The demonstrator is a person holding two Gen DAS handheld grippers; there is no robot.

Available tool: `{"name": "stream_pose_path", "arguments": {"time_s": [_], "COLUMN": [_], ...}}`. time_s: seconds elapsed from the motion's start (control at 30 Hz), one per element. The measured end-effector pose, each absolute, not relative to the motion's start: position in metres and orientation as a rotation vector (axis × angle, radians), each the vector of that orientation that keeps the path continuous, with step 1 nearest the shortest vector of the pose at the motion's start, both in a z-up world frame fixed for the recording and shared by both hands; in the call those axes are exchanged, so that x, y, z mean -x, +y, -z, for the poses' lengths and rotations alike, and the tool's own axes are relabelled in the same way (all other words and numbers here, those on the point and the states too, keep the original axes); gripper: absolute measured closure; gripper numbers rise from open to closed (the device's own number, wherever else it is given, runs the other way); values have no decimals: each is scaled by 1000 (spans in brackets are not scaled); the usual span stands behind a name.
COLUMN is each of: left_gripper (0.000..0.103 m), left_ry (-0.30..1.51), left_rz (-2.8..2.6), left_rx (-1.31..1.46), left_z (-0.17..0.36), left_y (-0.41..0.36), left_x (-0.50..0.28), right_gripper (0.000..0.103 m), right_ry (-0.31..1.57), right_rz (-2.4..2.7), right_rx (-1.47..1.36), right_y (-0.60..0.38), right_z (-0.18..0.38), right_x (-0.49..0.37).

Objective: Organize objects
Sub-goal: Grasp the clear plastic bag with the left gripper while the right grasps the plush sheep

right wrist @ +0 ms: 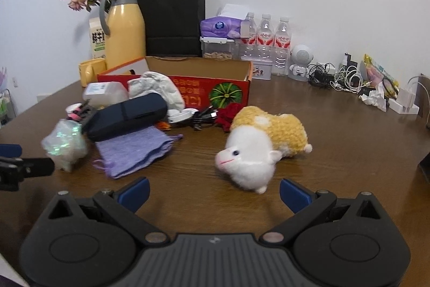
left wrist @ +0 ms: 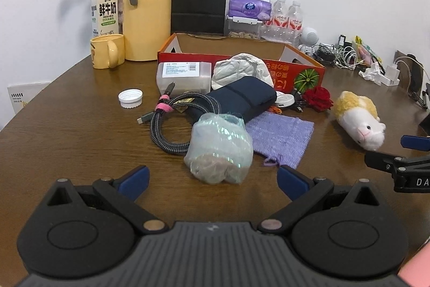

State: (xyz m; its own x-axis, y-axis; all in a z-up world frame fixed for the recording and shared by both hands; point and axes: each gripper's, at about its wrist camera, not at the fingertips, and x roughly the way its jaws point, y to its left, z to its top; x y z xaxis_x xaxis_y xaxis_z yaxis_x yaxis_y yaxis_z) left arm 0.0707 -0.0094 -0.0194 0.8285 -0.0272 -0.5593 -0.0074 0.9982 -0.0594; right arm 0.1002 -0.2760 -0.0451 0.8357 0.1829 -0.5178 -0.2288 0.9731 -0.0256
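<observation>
Likely failure: the crinkly wrapped bundle squashes or skids off the blue pads when the left gripper closes — it sits dead ahead, just beyond wide-open fingers, while the plush hamster lies just ahead of the equally wide right gripper, slightly right of center — neither is touching.

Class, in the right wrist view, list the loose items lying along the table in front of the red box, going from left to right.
Shiny wrapped bundle → purple cloth pouch → red rose → plush hamster.
</observation>
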Motion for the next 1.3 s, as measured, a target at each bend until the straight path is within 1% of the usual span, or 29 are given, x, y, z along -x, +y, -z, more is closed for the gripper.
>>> {"name": "stream_pose_path", "arguments": {"time_s": [0.23, 0.33, 0.37, 0.43, 0.47, 0.5, 0.53, 0.6, 0.63, 0.67, 0.7, 0.8, 0.83, 0.9, 1.0, 1.3], "left_gripper": [0, 4, 7, 8, 13, 19, 23, 36, 40, 47, 50, 56, 58, 60, 62, 62], "left_ry": [629, 633, 634, 638, 637, 638, 642, 649, 652, 653, 652, 640, 637, 632, 624, 543], "left_rz": [5, 11, 13, 10, 3, -3, -8, -13, -12, -12, -11, -6, -3, 5, 18, 39], "left_rx": [89, 82, 79, 77, 78, 81, 84, 87, 88, 88, 89, 92, 92, 89, 86, 91], "left_z": [21, 22, 22, 23, 23, 23, 23, 24, 25, 25, 26, 24, 24, 24, 22, -3], "left_y": [-12, -14, -15, -17, -17, -17, -17, -17, -18, -17, -17, -16, -17, -17, -17, -11], "left_x": [-102, -108, -110, -113, -114, -116, -118, -120, -121, -121, -121, -119, -118, -116, -112, -104], "right_gripper": [0, 3, 5, 9, 11, 11, 11, 12, 17, 21, 23, 34, 41, 41, 44, 46], "right_ry": [538, 540, 542, 550, 556, 560, 564, 574, 579, 584, 588, 592, 590, 583, 572, 507], "right_rz": [-213, -215, -215, -215, -216, -215, -213, -215, -216, -218, -220, -220, -224, -229, -229, -232], "right_rx": [106, 112, 115, 117, 116, 114, 111, 102, 97, 93, 89, 75, 64, 45, 38, 47], "right_y": [-283, -284, -285, -285, -285, -285, -285, -284, -284, -284, -284, -285, -287, -289, -291, -290], "right_z": [47, 47, 47, 48, 48, 49, 50, 52, 53, 55, 55, 57, 56, 57, 57, 44], "right_x": [-134, -146, -150, -158, -162, -166, -169, -174, -176, -177, -179, -180, -180, -180, -178, -164]}}
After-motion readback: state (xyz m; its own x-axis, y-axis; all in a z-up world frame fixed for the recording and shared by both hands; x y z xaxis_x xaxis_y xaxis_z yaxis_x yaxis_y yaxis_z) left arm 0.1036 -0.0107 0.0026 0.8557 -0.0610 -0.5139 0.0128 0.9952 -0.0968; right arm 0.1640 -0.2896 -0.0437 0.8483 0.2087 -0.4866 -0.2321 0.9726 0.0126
